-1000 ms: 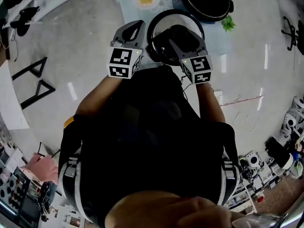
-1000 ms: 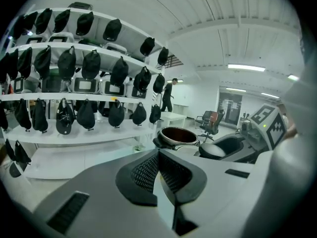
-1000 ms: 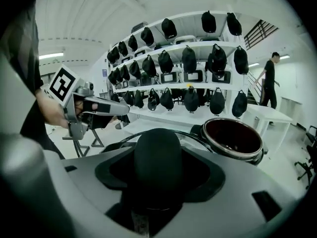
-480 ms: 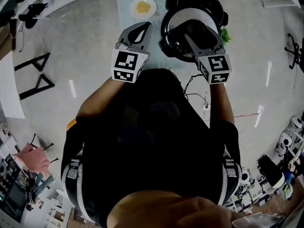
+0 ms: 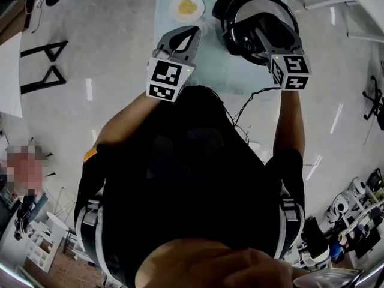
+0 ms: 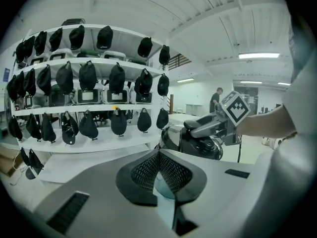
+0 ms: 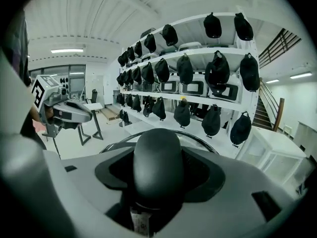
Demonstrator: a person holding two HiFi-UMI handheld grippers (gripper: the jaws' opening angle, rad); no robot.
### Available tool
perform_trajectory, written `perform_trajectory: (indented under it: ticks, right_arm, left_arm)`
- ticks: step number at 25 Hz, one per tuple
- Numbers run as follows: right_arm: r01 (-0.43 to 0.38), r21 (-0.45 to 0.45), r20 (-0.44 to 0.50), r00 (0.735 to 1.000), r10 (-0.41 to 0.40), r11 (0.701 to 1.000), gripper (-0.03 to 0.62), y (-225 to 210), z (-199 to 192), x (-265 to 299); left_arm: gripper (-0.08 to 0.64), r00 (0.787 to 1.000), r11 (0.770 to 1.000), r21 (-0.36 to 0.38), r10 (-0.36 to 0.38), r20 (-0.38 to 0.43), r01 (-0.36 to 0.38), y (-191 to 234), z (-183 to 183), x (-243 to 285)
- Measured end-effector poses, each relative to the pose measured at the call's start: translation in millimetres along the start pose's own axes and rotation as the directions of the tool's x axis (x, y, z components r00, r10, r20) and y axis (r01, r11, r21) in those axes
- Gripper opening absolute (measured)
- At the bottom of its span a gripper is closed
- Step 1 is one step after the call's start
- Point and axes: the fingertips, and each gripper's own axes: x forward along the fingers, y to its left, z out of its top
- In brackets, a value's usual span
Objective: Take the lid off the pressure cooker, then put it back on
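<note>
Your left gripper hovers over the pale table, its jaws pressed together on nothing. Just beyond it sits a white plate of yellow food. To the right stands the black pressure cooker, with the lid over its top; you cannot tell whether it is seated. Your right gripper pinches the lid's black handle firmly between its jaws.

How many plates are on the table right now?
1: the white plate with yellow food, left of the pressure cooker. The table runs past the frame's top, so others may be hidden.
</note>
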Motion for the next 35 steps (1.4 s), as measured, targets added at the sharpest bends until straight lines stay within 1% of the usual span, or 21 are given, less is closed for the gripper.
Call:
perform_trajectory:
  ticks: [5,9,12,17,20,25,29,35]
  right_arm:
    - [-0.062,-0.031,-0.023,0.998,0.062,0.998,0.290,-17,-4,30]
    - [-0.131,-0.032,-0.027,0.991,0.130,0.991,0.290,-8,-3,47]
    - [-0.186,-0.047,-0.040,0.982,0.184,0.981,0.290,-6,-5,51]
    - [-0.239,-0.071,-0.059,0.970,0.236,0.968,0.290,-2,-7,55]
    - [-0.274,-0.096,-0.074,0.961,0.267,0.957,0.290,0,-7,56]
    - [-0.343,-0.137,-0.106,0.938,0.330,0.929,0.290,4,-11,60]
    - [-0.377,-0.143,-0.125,0.924,0.361,0.915,0.290,6,-9,61]
    - [-0.395,-0.155,-0.148,0.916,0.374,0.906,0.290,8,-19,66]
  left_arm:
    - [0.008,0.999,0.999,-0.009,0.041,-0.017,-0.041,9,-6,9]
    - [0.006,0.997,0.998,-0.018,0.066,-0.029,-0.066,19,-13,6]
    - [0.008,0.996,0.997,-0.021,0.076,-0.037,-0.077,14,-13,10]
    - [0.008,0.996,0.997,-0.021,0.079,-0.046,-0.080,8,-13,14]
    - [0.008,0.996,0.997,-0.018,0.079,-0.049,-0.080,4,-14,15]
    - [0.008,0.996,0.997,-0.015,0.080,-0.050,-0.081,1,-16,16]
    - [0.007,0.995,0.997,-0.008,0.081,-0.054,-0.082,2,-16,14]
    - [0.008,0.995,0.997,-0.003,0.076,-0.062,-0.076,4,-18,17]
